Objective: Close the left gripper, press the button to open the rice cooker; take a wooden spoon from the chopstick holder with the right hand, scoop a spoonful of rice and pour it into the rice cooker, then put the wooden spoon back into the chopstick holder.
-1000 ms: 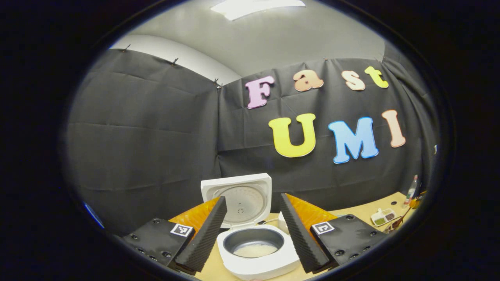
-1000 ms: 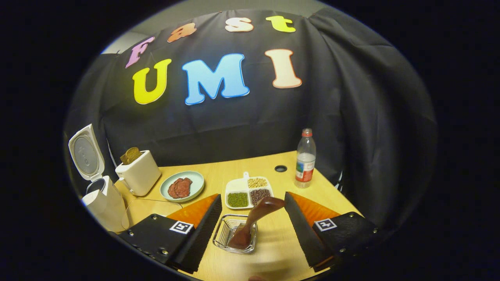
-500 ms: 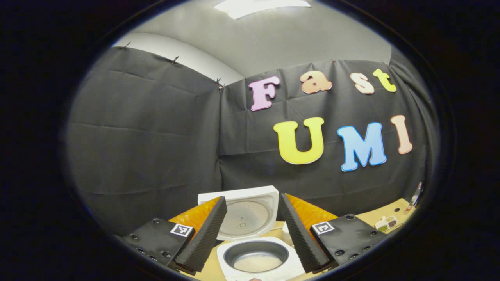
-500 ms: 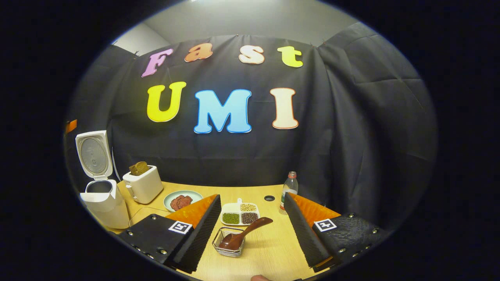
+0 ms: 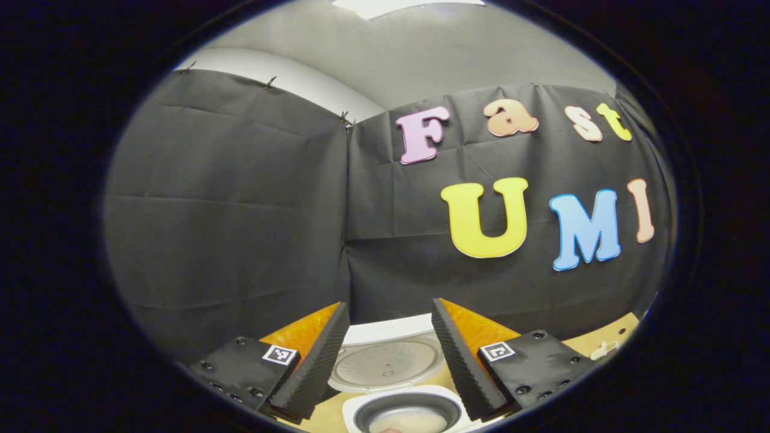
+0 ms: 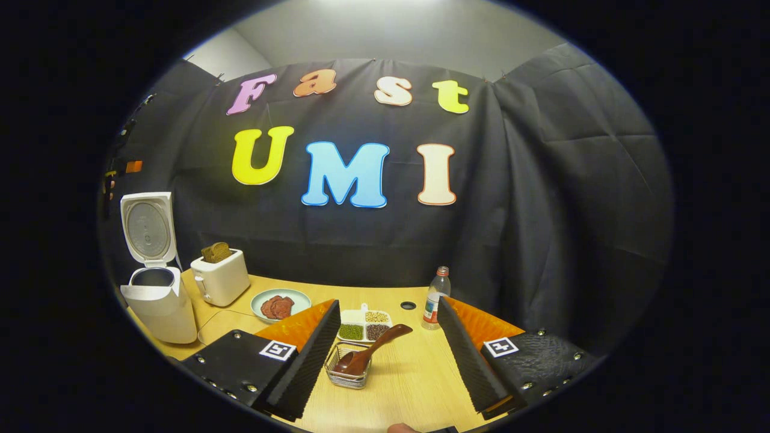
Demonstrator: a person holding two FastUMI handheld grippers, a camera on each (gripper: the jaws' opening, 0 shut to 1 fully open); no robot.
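Resting in the chopstick holder (image 6: 349,371), wooden spoon (image 6: 368,352); apparently rice in rice cooker (image 5: 409,415).

Over the last second the right gripper (image 6: 385,355) has backed away and up from the chopstick holder (image 6: 349,371), leaving the wooden spoon (image 6: 368,353) propped in it, handle pointing toward 2 o'clock. The left gripper (image 5: 385,361) has tipped upward, so the rice cooker (image 5: 408,409) has slid down to 6 o'clock in the left gripper view.
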